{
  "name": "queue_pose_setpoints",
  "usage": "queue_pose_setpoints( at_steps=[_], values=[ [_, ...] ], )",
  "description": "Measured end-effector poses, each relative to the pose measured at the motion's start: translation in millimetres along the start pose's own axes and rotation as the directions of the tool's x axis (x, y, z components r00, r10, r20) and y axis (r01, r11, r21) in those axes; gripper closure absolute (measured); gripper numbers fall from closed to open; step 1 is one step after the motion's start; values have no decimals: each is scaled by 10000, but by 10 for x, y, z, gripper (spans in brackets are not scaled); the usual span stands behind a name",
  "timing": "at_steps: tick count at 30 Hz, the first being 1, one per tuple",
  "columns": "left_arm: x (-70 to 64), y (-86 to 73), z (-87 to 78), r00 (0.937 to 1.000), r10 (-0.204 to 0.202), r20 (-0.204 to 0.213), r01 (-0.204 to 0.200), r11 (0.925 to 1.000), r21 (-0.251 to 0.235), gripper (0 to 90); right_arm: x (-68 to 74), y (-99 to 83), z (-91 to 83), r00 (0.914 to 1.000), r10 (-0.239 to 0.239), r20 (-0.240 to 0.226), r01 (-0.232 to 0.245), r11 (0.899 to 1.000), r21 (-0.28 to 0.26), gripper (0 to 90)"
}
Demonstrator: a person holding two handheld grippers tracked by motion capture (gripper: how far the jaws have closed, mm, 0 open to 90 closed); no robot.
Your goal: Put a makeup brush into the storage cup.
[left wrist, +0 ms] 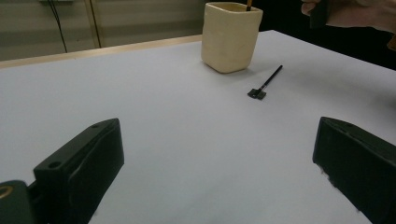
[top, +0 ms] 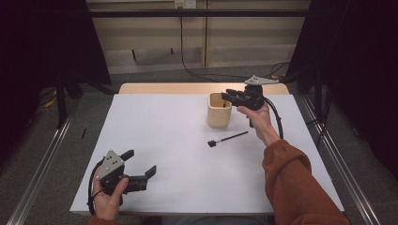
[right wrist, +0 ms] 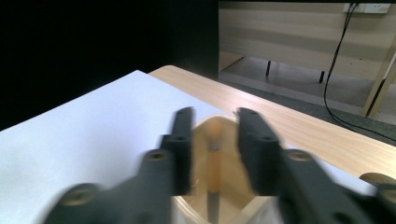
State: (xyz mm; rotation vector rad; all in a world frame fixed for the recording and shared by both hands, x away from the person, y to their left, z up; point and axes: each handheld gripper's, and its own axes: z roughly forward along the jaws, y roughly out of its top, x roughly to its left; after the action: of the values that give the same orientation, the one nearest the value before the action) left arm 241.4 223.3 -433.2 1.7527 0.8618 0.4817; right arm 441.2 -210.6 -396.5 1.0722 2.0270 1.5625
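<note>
Brush (right wrist: 214, 163) is stood in cup (top: 219, 110), centre frame; right gripper (top: 228, 96) is held above, jaws parted, apparently for release. Left gripper (top: 141, 163) is spread, idle.

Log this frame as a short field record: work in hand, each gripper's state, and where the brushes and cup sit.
work: putting brushes into the cream cup
right gripper: over the cup's mouth, jaws apart, nothing between them
brush in cup: stands inside, below the jaws
left gripper: near table edge, jaws wide open, holding nothing
black brush: lies flat on the white table, apart from the cup, on the near side
</note>
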Motion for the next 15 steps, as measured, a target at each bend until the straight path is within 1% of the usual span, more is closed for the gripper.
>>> queue_pose_setpoints(
  at_steps=[1, 2, 3, 5, 6, 8, 9, 11, 13, 15],
  values=[
    [0, 1, 0, 10000, 15, 2, -15, 10000, 25, 20, -2, -2, -10, 10000, 9, 89, -9, 10000, -29, 488],
    [0, 0, 2, 10000, 21, 6, -21, 10000, 29, 20, -3, -7, -21, 9999, -8, 173, 8, 10000, -28, 453],
    [-1, 1, 3, 10000, 18, 12, -18, 10000, 31, 20, -7, -13, -28, 9999, -24, 153, 24, 10000, -45, 414],
    [-2, 1, 4, 10000, 32, 18, -32, 10000, 40, 20, -14, -19, -41, 9998, 12, 195, -10, 9999, -116, 310],
    [-2, 0, 5, 10000, 9, 22, -9, 10000, 33, 20, -17, -17, -46, 9998, 48, 214, -45, 9999, -154, 274],
    [0, 0, 4, 10000, 20, 14, -20, 10000, 29, 20, -20, -12, -55, 9999, 35, 160, -32, 9997, -235, 237],
    [2, 0, 2, 10000, 31, 15, -31, 10000, 30, 20, -19, -6, -61, 9998, 12, 186, -7, 9997, -255, 202],
    [3, 1, 1, 10000, 43, 14, -43, 10000, 30, 20, -15, 3, -73, 9999, -24, 131, 28, 9995, -307, 185],
    [3, 1, 1, 10000, 45, 22, -45, 10000, 6, 20, -8, 8, -82, 9999, -6, 148, 11, 9994, -335, 127],
    [15, 15, -11, 9998, 187, -16, -187, 9998, 10, 19, -2, 11, -92, 9998, -28, 190, 33, 9995, -303, 102]
  ],
)
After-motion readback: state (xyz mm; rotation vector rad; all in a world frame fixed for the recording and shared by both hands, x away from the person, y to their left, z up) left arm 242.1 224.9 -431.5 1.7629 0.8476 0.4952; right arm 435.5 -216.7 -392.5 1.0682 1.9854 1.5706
